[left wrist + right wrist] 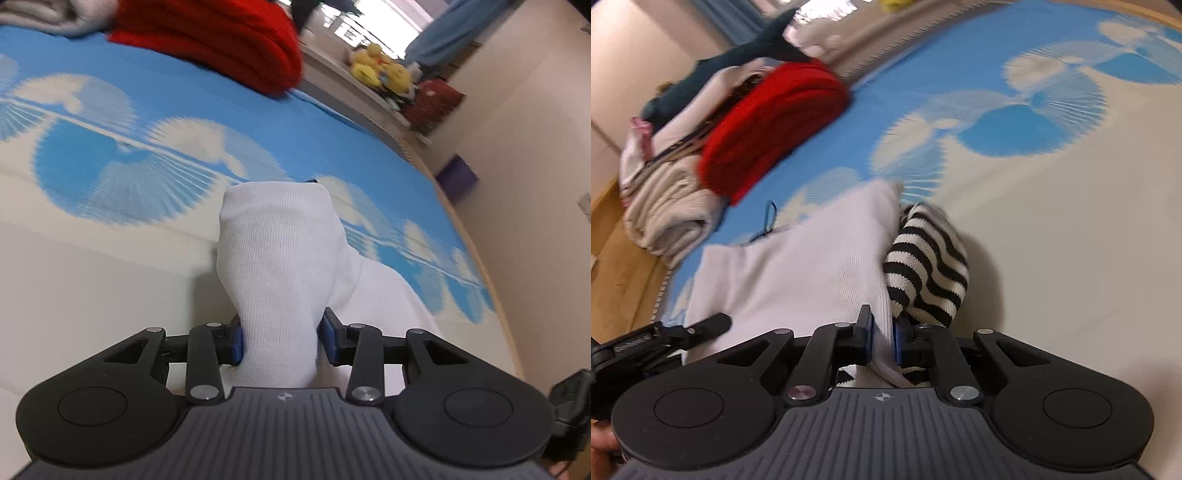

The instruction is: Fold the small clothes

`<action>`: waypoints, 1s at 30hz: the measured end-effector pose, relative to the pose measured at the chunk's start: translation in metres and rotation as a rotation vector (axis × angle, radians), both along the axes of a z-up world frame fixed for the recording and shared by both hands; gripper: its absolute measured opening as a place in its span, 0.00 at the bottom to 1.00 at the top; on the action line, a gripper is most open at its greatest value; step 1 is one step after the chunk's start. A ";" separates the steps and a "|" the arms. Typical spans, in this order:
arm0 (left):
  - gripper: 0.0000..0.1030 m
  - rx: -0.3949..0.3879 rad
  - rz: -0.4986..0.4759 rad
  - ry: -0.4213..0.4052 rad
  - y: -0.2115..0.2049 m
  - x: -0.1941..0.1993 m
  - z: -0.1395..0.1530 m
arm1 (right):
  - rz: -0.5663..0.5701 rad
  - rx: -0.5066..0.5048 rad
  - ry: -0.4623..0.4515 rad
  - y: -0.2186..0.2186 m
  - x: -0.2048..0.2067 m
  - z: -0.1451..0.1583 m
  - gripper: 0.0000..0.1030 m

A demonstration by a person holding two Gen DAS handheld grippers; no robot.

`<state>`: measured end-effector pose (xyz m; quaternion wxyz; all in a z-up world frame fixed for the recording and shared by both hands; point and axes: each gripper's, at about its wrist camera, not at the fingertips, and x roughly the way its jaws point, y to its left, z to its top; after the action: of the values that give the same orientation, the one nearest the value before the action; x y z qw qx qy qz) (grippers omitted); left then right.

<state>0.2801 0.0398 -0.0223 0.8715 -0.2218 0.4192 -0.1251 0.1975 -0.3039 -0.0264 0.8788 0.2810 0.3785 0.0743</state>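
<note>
Gripping one white sock (pixel 280 273), both claws, left (pixel 282 338) and right (pixel 882 341); fingertips hidden.

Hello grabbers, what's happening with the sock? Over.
Left tool shut on white sock. Right tool shut on it too. Striped sock beside, touching. Nothing blocking.

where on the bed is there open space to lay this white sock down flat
Bare sheet lies right of the striped sock, a wide pale stretch. More lies between the white sock and the red knit, on the blue fan print. It is crowded at the bed's edge, where the red knit and cream folded clothes are stacked.
</note>
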 end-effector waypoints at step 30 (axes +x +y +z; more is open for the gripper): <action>0.53 0.339 -0.219 0.242 0.025 -0.058 -0.028 | 0.209 -0.269 0.186 0.067 -0.010 -0.013 0.06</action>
<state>0.2220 0.0649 -0.0499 0.8207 -0.0387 0.5574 -0.1191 0.1877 -0.2372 -0.0393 0.8572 0.1259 0.4915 0.0879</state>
